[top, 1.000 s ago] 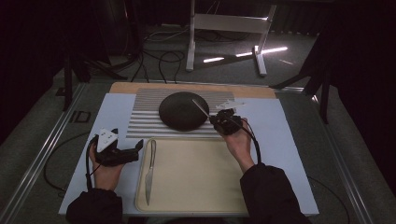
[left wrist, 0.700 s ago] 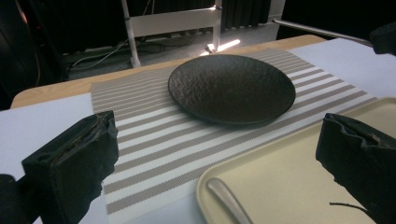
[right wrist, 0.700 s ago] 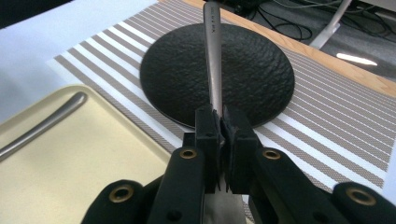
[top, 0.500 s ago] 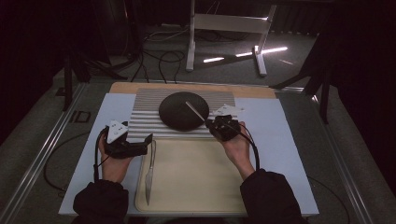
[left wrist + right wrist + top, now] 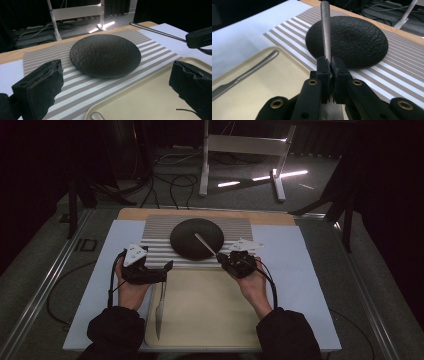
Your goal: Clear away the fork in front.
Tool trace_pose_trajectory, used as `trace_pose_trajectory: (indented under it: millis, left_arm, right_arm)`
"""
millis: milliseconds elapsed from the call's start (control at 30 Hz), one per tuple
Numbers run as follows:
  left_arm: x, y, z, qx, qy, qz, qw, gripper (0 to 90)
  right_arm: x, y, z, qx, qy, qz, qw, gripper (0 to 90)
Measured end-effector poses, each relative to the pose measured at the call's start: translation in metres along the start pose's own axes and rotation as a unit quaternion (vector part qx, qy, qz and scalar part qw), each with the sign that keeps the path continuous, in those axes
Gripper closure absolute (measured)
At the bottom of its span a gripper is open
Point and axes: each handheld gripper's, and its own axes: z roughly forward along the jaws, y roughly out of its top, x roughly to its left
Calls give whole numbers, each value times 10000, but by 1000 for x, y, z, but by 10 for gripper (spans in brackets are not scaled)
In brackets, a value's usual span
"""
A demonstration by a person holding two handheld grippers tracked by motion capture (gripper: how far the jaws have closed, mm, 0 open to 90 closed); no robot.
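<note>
Biggest risk: the utensil (image 5: 325, 27) in the right gripper (image 5: 226, 259) is clamped near one end only, w/ most of its long handle sticking out over the black plate (image 5: 196, 238). Looks to me like a small wrist roll could swing the free end into the plate or let it pivot in the pads & slip. Can't tell what head it has; that end is hidden behind the gripper body.

Next risk: left gripper (image 5: 169, 267), jaws wide apart w/ nothing between, hovers over the tray's (image 5: 210, 320) far-left corner, just above the knife (image 5: 160, 307) lying along the tray's left side. A low reach could nudge the knife or catch the tray lip.

Room: striped mat (image 5: 155, 247) has free strips either side of the plate; more open on the left. Pale sheet (image 5: 300, 270) on the worktop is bare to the right, well clear. Tray centre is free. The two grippers sit well apart, plate roughly between them but farther back.
</note>
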Motion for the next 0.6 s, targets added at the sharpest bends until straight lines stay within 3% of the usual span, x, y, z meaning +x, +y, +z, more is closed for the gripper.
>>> trace_pose_trajectory:
  millis: [133,333,600]
  left_arm:
    - [-2,4,7,13,-228,-194,9996,1]
    - [-6,8,14,28,-334,-145,9993,1]
    - [-11,15,23,30,-599,-301,9977,27]
  right_arm:
    - [5,-2,-3,-144,105,68,9998,868]
    - [12,-5,-8,-317,171,34,9993,868]
    - [21,-5,-12,-504,283,-17,9983,868]
